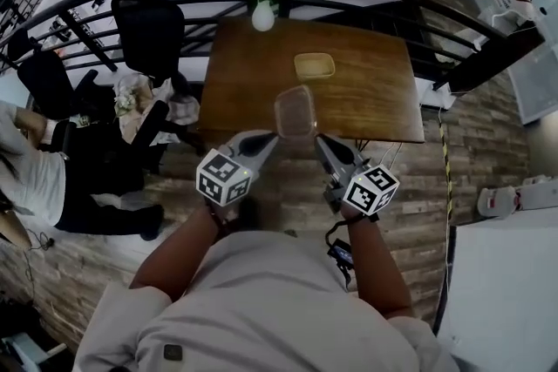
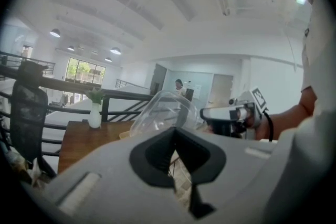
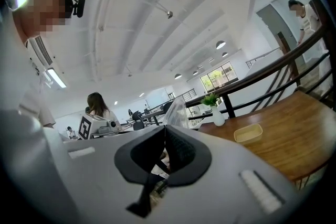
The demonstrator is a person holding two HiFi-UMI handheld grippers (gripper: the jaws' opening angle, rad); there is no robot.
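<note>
I'm holding an empty clear plastic container (image 1: 294,111) just off the wooden table (image 1: 253,91), L gripper (image 1: 272,138) & R gripper (image 1: 319,140) both clenching its rim. The yellow tray (image 1: 314,65) is sitting mid-table, empty.

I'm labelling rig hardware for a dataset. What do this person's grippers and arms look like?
Both the left gripper and right gripper are grey, tapering shells with black jaw pads, each carrying a white cube printed with black square markers. A black cable hangs near the right wrist. The person wears a pale short-sleeved shirt.

Left gripper (image 2: 176,136) on clear container (image 2: 161,108)
</note>
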